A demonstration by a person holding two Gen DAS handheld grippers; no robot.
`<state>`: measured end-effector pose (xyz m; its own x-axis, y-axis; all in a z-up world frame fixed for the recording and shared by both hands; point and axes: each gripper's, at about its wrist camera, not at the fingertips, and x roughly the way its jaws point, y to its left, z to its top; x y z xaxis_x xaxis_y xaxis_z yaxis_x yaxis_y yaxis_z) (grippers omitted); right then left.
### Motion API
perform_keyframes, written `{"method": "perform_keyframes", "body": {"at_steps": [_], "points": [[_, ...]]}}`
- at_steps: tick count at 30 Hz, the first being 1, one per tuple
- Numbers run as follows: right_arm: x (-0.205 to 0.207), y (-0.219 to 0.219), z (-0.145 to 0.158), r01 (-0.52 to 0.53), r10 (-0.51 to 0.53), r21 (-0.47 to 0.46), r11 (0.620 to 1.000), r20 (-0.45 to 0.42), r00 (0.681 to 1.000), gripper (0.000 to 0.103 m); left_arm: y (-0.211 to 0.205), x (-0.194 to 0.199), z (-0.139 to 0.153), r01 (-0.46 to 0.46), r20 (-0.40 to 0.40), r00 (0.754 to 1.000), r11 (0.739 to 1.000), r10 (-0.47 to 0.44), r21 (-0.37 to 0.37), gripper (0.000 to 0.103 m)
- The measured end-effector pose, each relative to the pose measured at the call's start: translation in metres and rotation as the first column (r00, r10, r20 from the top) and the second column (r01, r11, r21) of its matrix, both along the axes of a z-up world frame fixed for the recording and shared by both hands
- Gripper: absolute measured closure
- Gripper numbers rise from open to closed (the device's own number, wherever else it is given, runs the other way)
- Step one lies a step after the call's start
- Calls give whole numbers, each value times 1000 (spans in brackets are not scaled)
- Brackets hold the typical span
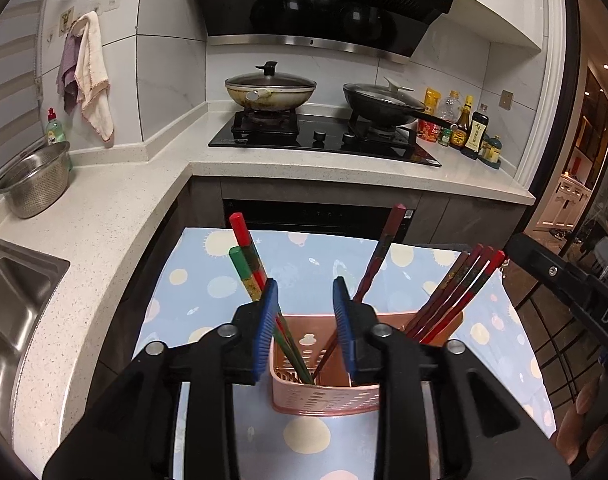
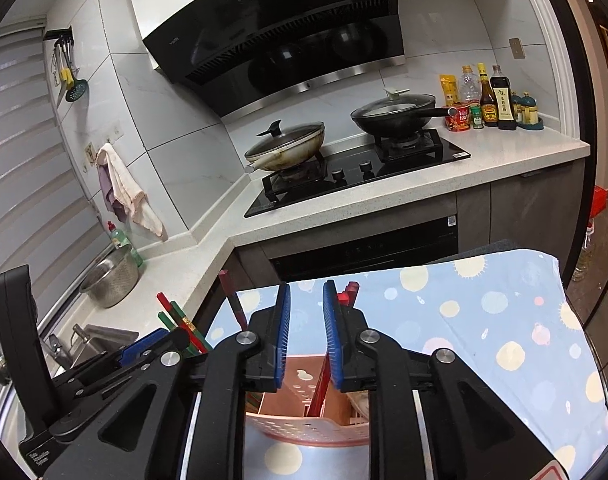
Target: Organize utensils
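Note:
A pink perforated utensil basket [image 1: 324,398] stands on a blue dotted cloth [image 1: 191,292]. Red and green chopsticks [image 1: 245,264] lean at its left, one dark red chopstick [image 1: 378,258] in the middle, several red-brown chopsticks [image 1: 460,284] at its right. My left gripper [image 1: 305,292] is open and empty just above the basket's near rim. My right gripper [image 2: 306,304] is open and empty over the basket [image 2: 304,426], with the red chopsticks [image 2: 346,294] behind its right finger. The left gripper [image 2: 139,350] shows at the right view's lower left.
A white stone counter [image 1: 103,216] wraps left, with a steel sink [image 1: 11,292] and a steel colander [image 1: 35,180]. A black stove [image 1: 324,140] carries two lidded pans. Sauce bottles [image 1: 468,124] stand at the right. A dark oven front [image 1: 316,214] is behind the cloth.

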<state>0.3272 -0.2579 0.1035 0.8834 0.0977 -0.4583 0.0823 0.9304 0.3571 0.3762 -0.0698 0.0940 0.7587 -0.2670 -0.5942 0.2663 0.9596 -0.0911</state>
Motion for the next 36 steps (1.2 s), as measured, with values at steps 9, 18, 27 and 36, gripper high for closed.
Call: {"method": "perform_keyframes", "body": {"at_steps": [9,18,27,36], "points": [[-10,2,-2,-17,17,-10,1000,-12,1000,84,0,-9,0,2,4,1000,1000,-2,10,75],[-36,7,-6,-21,18,-60,998,-52,999,84,4,-30,1,4,0,1000,1000,-4,10,75],[-72,11,-16,-18,7,-103,995,-111,994,72,6,-62,2,6,-3,1000,1000,-6,15,66],[-106,18,-20,-8,-15,-161,987,-138,990,58,12,-93,-4,-2,-12,1000,1000,2,28,49]]}}
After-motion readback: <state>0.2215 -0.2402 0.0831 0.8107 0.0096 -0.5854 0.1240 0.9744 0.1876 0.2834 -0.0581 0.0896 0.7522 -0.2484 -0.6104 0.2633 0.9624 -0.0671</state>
